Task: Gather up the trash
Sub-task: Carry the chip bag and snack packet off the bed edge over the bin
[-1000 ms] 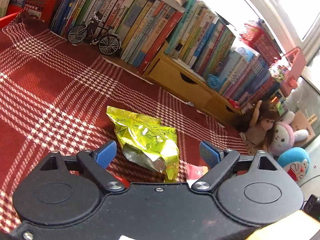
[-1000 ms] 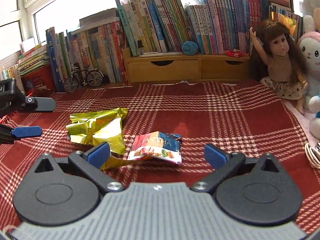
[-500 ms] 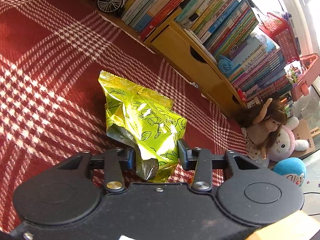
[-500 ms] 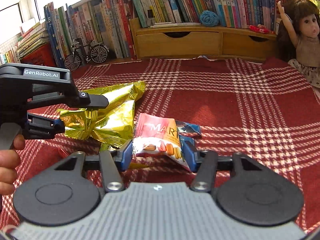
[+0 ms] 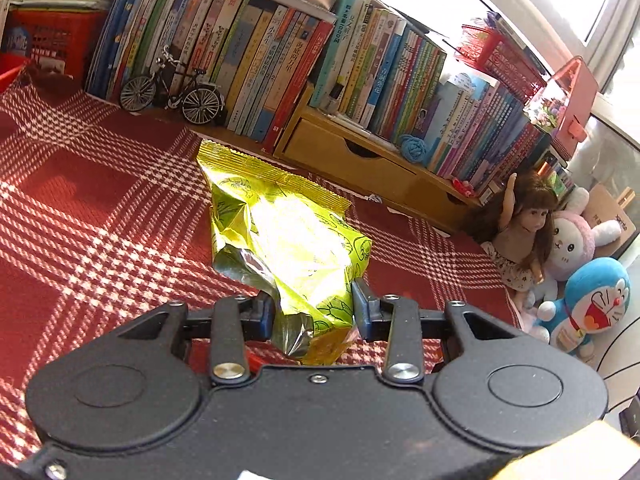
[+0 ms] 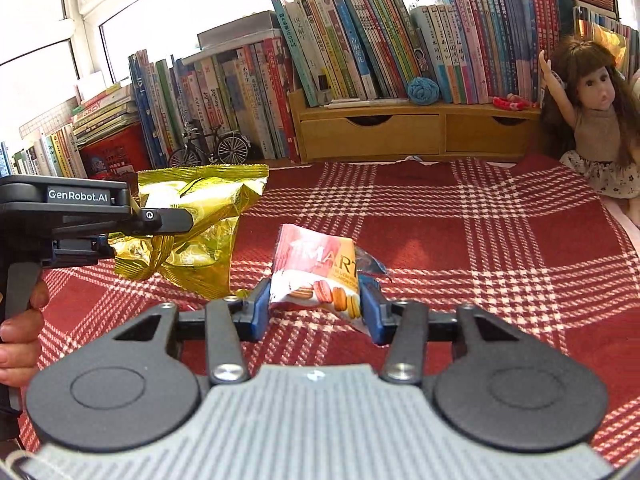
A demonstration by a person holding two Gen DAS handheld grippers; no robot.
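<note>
Now L tongs (image 5: pixel 314 314) pinch crinkly foil bag (image 5: pixel 288 240); R tongs (image 6: pixel 316 312) pinch glossy wrapper (image 6: pixel 316 272).

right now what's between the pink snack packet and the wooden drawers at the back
Only bare red checked cloth between the pink packet and the wooden drawers, as the right wrist view shows.

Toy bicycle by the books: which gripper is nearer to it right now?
Left. In the right wrist view the left gripper, shut on the yellow-green bag, sits just in front of the toy bicycle; the right gripper, shut on the macaron wrapper, is farther back.
</note>
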